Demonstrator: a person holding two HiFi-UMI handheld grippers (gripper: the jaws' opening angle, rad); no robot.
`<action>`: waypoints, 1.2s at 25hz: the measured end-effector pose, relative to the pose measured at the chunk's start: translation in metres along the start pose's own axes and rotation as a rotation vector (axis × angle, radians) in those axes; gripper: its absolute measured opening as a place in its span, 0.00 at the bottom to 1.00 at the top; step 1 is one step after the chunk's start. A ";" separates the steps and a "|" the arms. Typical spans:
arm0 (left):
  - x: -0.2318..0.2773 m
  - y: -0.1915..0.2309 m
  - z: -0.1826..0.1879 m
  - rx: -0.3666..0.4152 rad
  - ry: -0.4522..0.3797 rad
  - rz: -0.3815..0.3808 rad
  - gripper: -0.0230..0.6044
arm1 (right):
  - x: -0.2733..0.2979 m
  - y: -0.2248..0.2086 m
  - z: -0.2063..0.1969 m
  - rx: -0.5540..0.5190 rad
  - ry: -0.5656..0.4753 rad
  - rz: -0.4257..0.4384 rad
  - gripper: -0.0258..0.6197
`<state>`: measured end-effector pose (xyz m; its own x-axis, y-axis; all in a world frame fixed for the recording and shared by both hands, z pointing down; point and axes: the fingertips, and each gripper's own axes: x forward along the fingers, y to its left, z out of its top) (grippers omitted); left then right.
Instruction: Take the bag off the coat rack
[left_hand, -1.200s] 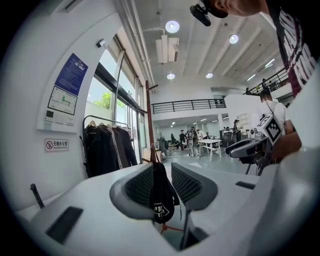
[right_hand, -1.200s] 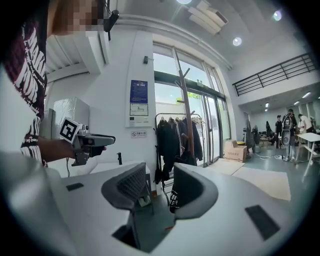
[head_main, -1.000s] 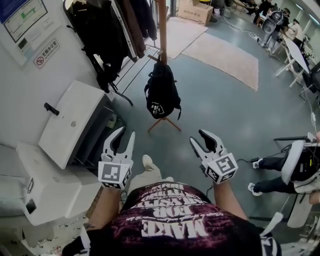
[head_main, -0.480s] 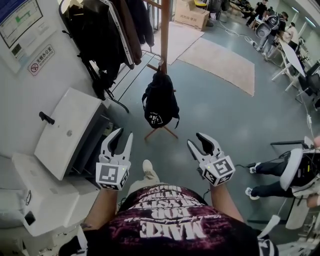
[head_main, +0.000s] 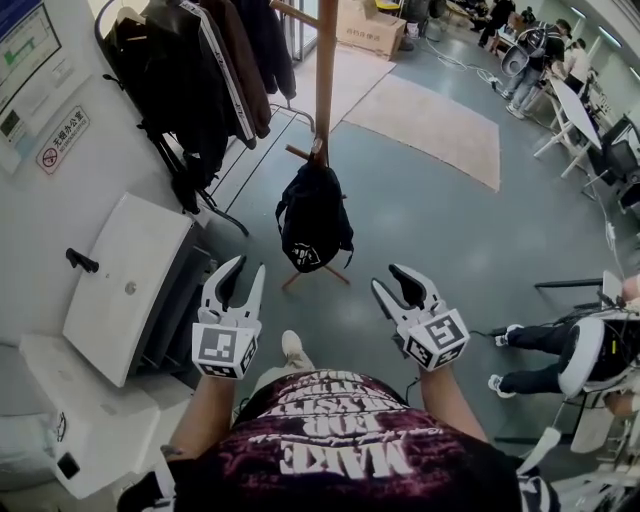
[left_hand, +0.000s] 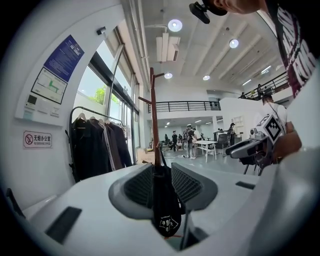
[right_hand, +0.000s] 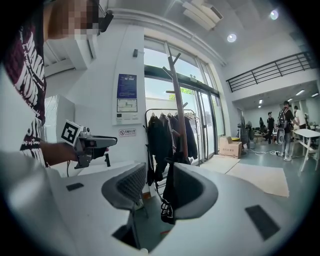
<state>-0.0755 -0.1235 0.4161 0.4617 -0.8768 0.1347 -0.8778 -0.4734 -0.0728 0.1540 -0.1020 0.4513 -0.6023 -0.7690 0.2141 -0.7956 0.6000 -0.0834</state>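
Note:
A black backpack (head_main: 313, 215) with a white logo hangs by its strap from a low peg of a tall wooden coat rack (head_main: 325, 70). In the left gripper view the backpack (left_hand: 164, 202) shows in the gap between the jaws, well beyond them. In the right gripper view the backpack (right_hand: 169, 192) hangs by the rack pole (right_hand: 178, 105). My left gripper (head_main: 243, 277) and right gripper (head_main: 394, 283) are held side by side in front of my chest, short of the bag. Both stand open and hold nothing.
A rail of dark coats (head_main: 200, 70) stands left of the rack against the white wall. White machines (head_main: 125, 280) line the wall at my left. A beige rug (head_main: 425, 120), a cardboard box (head_main: 370, 25), tables and people (head_main: 530, 60) lie farther off. A seated person (head_main: 560, 350) is at right.
I have stepped closer to the rack; the bag sits slightly higher and to the left in the head view. Both grippers keep their pose, still open.

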 end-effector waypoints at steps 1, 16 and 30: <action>0.006 0.003 0.000 -0.001 0.002 -0.002 0.21 | 0.005 -0.003 0.002 -0.001 0.001 -0.002 0.32; 0.062 0.057 0.005 0.004 -0.006 -0.036 0.21 | 0.071 -0.024 0.017 0.013 -0.002 -0.039 0.32; 0.091 0.111 0.001 -0.004 -0.019 -0.085 0.21 | 0.131 -0.021 0.039 -0.006 0.005 -0.078 0.32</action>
<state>-0.1312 -0.2555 0.4196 0.5365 -0.8351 0.1214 -0.8360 -0.5456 -0.0585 0.0890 -0.2239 0.4429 -0.5382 -0.8123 0.2249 -0.8397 0.5397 -0.0602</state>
